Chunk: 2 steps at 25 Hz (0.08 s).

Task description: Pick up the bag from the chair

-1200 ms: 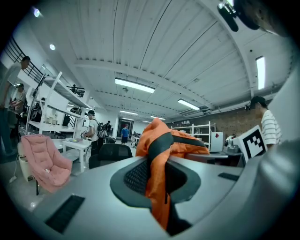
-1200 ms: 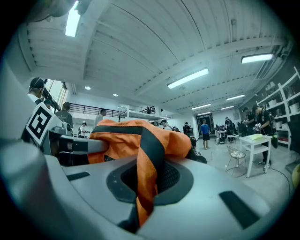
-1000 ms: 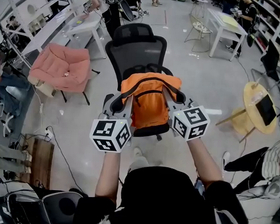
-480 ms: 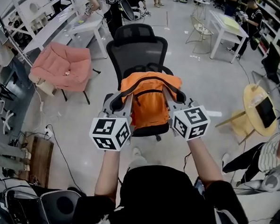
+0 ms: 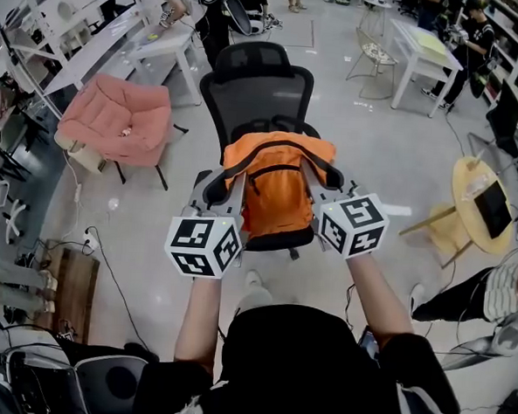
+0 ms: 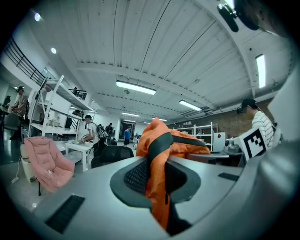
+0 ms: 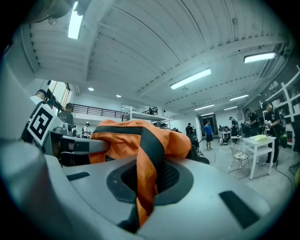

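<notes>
Nearest to me are my two forearms and the marker cubes, black-and-white squares on each. My left gripper (image 5: 236, 181) reaches level ahead, and its fingers (image 6: 93, 201) are clamped on a fold of the orange bag (image 5: 277, 194), a black strap running down through the pinch. My right gripper (image 5: 310, 175) does the same on the other side: its fingers (image 7: 201, 206) are pressed together on orange cloth and black strap. The bag hangs between them over the seat of the black mesh chair (image 5: 257, 88), its top raised to finger height. I cannot tell whether its bottom touches the seat. The chair's armrests flank the bag closely, and my grippers lie just over them, so they crowd both sides. The tall backrest stands right behind the bag.

To the left of the chair is a pink padded chair (image 5: 116, 119), with a wooden board (image 5: 74, 295) and cables on the floor nearer me. To the right is a round yellow tabletop (image 5: 470, 184) carrying a dark tablet, and a seated person in a striped sleeve (image 5: 504, 282) at the edge. Farther off stand white tables (image 5: 164, 43), a wire chair (image 5: 373, 51) and shelving, with people among them.

Compared with a second ago, my grippers and the bag are in the same place. The legs in jeans at the left edge by the pink chair are gone.
</notes>
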Tool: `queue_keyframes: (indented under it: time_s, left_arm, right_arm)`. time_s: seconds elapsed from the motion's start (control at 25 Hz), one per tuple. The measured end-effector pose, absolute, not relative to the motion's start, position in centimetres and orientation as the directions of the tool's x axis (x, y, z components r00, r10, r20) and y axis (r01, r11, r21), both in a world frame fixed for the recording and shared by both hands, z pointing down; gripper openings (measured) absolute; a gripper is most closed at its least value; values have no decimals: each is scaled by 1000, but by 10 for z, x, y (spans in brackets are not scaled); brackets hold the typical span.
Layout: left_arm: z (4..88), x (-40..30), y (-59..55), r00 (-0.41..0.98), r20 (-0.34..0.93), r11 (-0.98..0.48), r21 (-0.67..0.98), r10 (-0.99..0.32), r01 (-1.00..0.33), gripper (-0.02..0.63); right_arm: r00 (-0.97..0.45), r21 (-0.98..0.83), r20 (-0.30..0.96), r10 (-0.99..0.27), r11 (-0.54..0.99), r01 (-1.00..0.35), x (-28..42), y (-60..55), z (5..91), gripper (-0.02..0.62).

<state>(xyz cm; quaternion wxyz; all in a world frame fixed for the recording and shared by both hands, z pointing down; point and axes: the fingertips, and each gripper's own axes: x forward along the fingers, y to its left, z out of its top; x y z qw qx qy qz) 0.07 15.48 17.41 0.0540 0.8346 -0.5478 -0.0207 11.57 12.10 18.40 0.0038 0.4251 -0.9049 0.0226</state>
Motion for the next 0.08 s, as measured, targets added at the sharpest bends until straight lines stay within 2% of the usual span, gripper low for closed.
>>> queue_keyframes:
  time_s: [0.08]
  left_arm:
    - [174, -2, 153, 399, 26, -394, 114, -916, -912, 46]
  right_arm:
    - [-638, -38, 28, -769, 637, -770, 113, 120, 184, 6]
